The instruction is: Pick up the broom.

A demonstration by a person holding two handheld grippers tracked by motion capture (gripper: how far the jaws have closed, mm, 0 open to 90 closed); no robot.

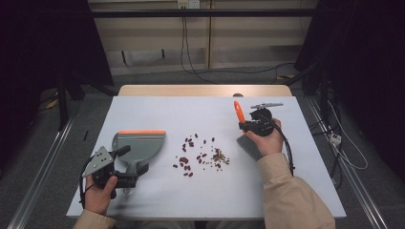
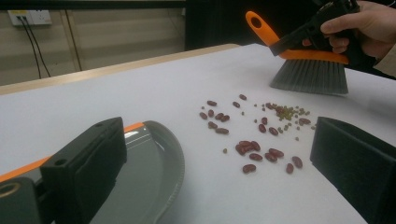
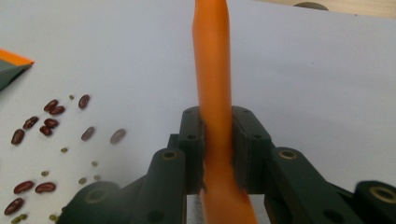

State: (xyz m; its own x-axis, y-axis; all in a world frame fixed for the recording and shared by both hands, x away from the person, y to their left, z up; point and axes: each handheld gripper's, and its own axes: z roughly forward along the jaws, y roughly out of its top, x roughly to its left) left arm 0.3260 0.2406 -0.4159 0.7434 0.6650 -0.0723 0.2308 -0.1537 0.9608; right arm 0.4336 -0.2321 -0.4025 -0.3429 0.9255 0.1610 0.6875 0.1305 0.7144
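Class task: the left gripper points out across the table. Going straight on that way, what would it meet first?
Probably the scattered beans, straight ahead of the left gripper; depth is uncertain.

White table top (image 1: 157,200): grey plastic dustpan with orange lip (image 1: 139,145) at left; scattered red beans (image 1: 187,160) centre; orange-handled grey-bristled brush (image 1: 244,130) at right.

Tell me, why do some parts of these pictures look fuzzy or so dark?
In the right gripper view the orange brush handle sits so close to the camera that it blurs. In the left gripper view the black jaws and grey dustpan are soft, while the beans look sharper. In the high view the white table is bright and the room's sides are nearly black.
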